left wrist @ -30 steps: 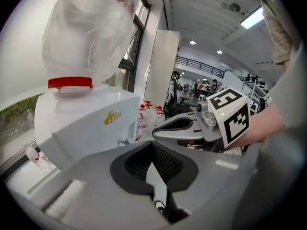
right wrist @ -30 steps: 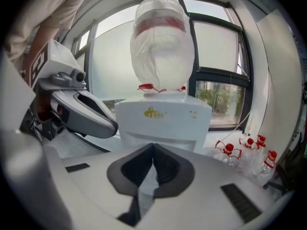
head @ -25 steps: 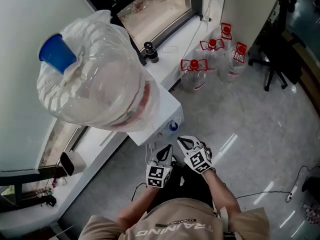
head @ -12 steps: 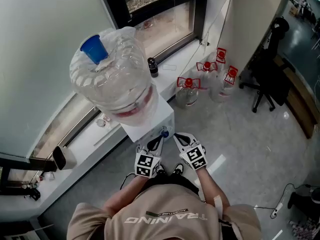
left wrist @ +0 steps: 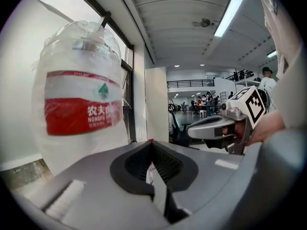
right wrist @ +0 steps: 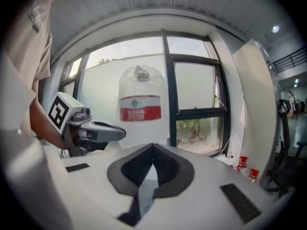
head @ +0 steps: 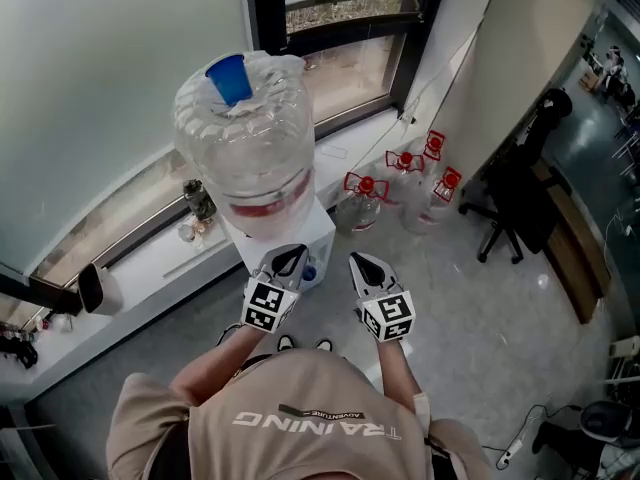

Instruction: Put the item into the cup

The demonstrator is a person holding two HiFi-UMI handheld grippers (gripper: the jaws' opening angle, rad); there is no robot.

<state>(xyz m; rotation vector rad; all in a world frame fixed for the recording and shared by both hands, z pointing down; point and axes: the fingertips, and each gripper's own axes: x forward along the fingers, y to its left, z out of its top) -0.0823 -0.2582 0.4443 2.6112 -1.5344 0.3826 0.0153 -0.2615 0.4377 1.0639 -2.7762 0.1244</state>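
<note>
Water dispenser under a big upturned bottle stands by the window; red-capped jugs sit on the floor to its right. Just before its front hover the left claw and right claw, side by side, each clenched on nothing. No cup or item shows in any view, so the task looks barely begun: the next move calls for finding the cup, probably near the dispenser, and opening a claw for the item. Against a second ago, the dispenser appears smaller and farther off, and both claws ride higher against it.
</note>
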